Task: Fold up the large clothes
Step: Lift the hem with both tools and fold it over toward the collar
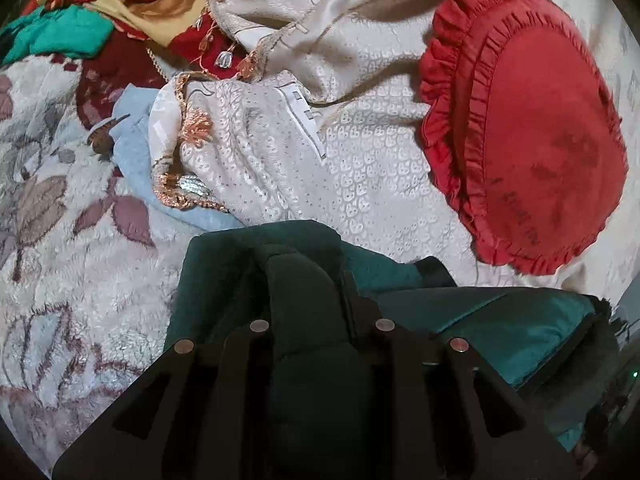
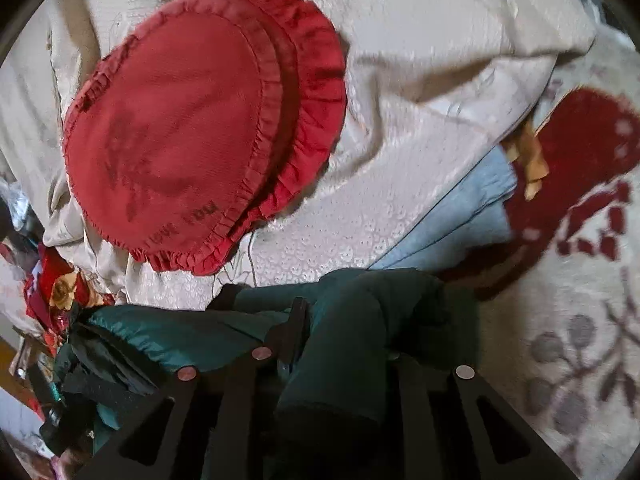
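A dark green padded jacket (image 1: 304, 292) is bunched between the fingers of my left gripper (image 1: 316, 280), which is shut on it. It stretches right as shinier teal fabric (image 1: 500, 328). In the right wrist view the same jacket (image 2: 360, 320) is bunched in my right gripper (image 2: 344, 312), also shut on it, and trails left (image 2: 168, 332). The cloth hides most of both grippers' fingers. The jacket is held just above a bed.
A red frilled heart cushion (image 1: 536, 128) (image 2: 180, 128) lies on a cream patterned cloth (image 1: 368, 184) (image 2: 420, 100). A light blue cloth (image 1: 132, 160) (image 2: 460, 216), a floral fleece blanket (image 1: 60, 220) (image 2: 568, 320) and red, yellow and teal clothes (image 1: 100, 12) lie around.
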